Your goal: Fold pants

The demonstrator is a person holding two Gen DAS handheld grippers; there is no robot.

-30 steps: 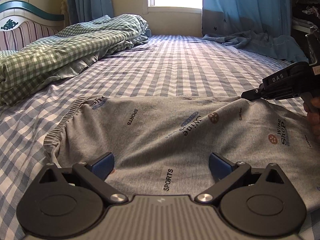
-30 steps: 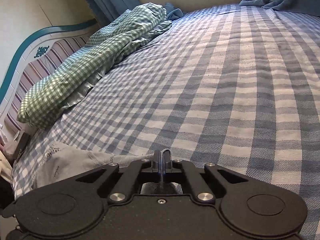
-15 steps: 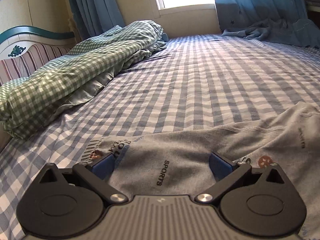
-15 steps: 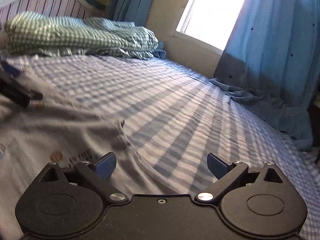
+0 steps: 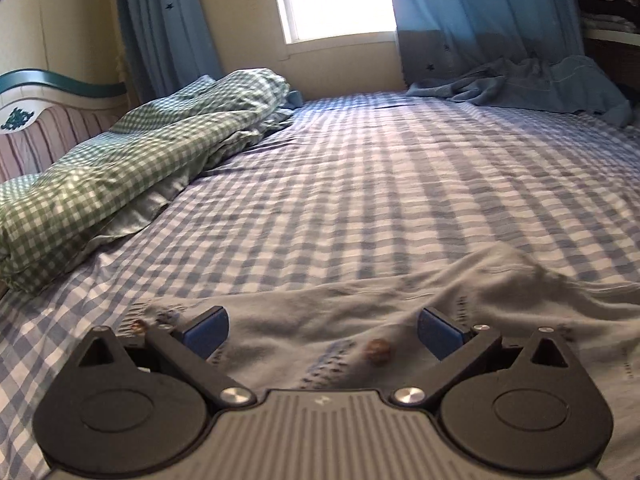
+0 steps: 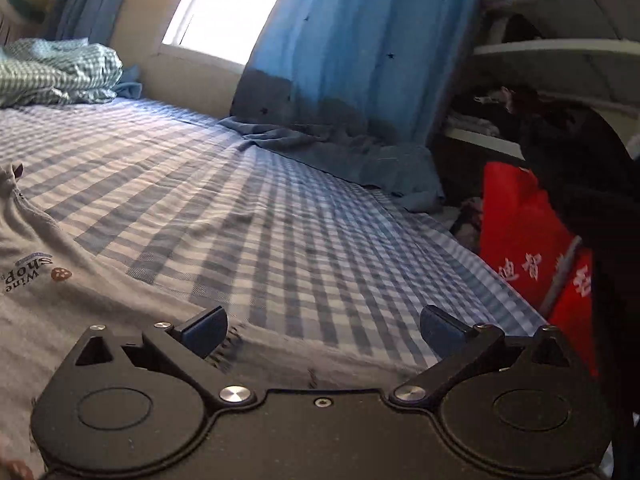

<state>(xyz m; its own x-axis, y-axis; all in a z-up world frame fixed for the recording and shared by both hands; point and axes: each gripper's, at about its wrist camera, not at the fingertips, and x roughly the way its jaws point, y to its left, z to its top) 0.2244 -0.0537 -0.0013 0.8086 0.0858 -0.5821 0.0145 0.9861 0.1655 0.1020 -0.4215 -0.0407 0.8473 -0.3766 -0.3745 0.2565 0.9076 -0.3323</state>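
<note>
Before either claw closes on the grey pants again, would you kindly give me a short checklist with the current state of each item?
1. Left claw open: ok, blue pads spread wide with nothing between them.
2. Right claw open: ok, pads apart and holding nothing.
3. Grey pants lying on the checked bedsheet: ok, but rumpled, with a raised ridge at the right.
4. Pants fully flat for the next fold: not ok, wrinkles show in both views.
5. Green gingham quilt apart from the pants: ok, bunched by the headboard.
6. Pants' near edge below the claws: cannot tell, hidden by the claw bodies.
</note>
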